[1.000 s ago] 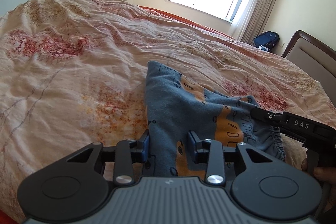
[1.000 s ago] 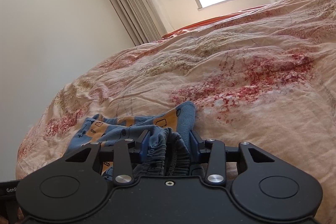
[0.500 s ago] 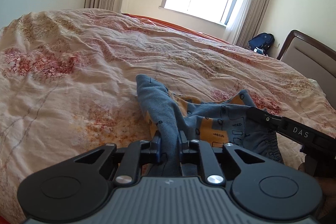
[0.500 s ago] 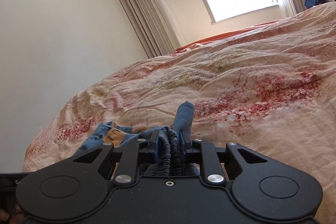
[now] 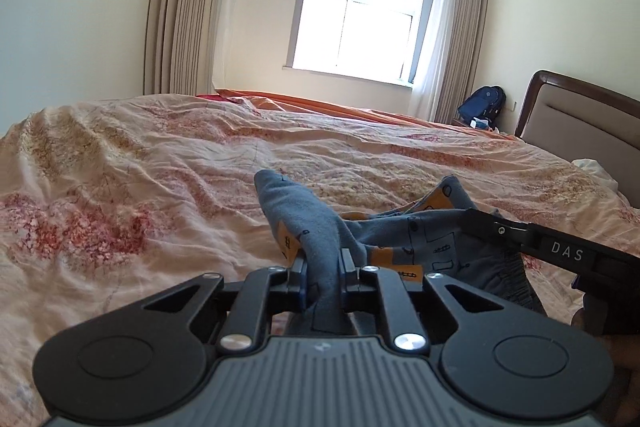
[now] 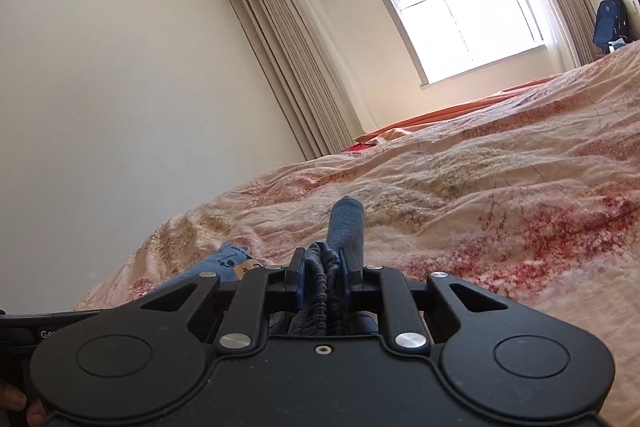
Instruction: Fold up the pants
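Observation:
Small blue pants [image 5: 316, 223] with orange patches and black drawings hang between both grippers above the floral bedspread [image 5: 120, 187]. My left gripper [image 5: 323, 267] is shut on a fold of the blue fabric, which sticks up past its pads. In the left wrist view the right gripper [image 5: 492, 223] comes in from the right, clamped on the gathered waistband. My right gripper [image 6: 323, 263] is shut on the bunched elastic waistband [image 6: 320, 287], with a blue flap [image 6: 347, 227] standing up beyond it. More of the pants [image 6: 228, 261] trails off to the left.
The rumpled floral bedspread [image 6: 500, 207] covers the whole bed. A wooden padded headboard [image 5: 580, 119] stands at the right, a blue backpack [image 5: 482, 107] in the far corner. A window [image 5: 356, 15] with curtains [image 5: 180, 7] fills the far wall. White cloth [image 5: 596, 167] lies near the headboard.
Both grippers went from wide around the fabric to clamped on it, then rose, lifting the pants off the bedspread. Both views tilted upward, showing more wall and window.

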A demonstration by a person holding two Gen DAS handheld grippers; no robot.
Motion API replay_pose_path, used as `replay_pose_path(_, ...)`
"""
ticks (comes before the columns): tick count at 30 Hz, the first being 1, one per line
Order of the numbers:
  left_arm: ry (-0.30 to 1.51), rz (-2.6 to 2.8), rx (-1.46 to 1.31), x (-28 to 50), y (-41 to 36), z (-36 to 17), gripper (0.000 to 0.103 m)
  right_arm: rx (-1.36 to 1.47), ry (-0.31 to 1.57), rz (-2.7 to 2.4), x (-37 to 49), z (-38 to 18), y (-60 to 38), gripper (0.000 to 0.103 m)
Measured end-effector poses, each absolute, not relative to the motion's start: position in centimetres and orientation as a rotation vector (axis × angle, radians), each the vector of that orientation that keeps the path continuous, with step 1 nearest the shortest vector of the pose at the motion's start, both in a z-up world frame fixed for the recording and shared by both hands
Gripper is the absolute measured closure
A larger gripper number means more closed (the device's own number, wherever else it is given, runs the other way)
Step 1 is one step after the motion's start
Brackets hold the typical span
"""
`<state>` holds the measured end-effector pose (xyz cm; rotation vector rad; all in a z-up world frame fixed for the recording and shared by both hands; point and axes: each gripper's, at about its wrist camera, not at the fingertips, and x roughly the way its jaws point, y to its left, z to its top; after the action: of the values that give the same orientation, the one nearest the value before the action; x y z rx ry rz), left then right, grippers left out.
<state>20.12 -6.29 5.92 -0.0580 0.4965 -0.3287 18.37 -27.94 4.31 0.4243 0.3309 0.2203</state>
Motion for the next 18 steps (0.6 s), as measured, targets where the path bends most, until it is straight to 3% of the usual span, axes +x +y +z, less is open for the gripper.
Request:
replay_pose_path(7,0.493,-0.279,-0.066,26.3,-3.2,5.3,0.089,0.393,0.267,0.25,25.7,4.0,-24.4,0.085)
replay_pose_path(18,0.581,-0.257,-0.145,30.2,-1.1,0.4,0.088,0.481,0.4,0.215,31.7,-1.6,-25.6,0.085)
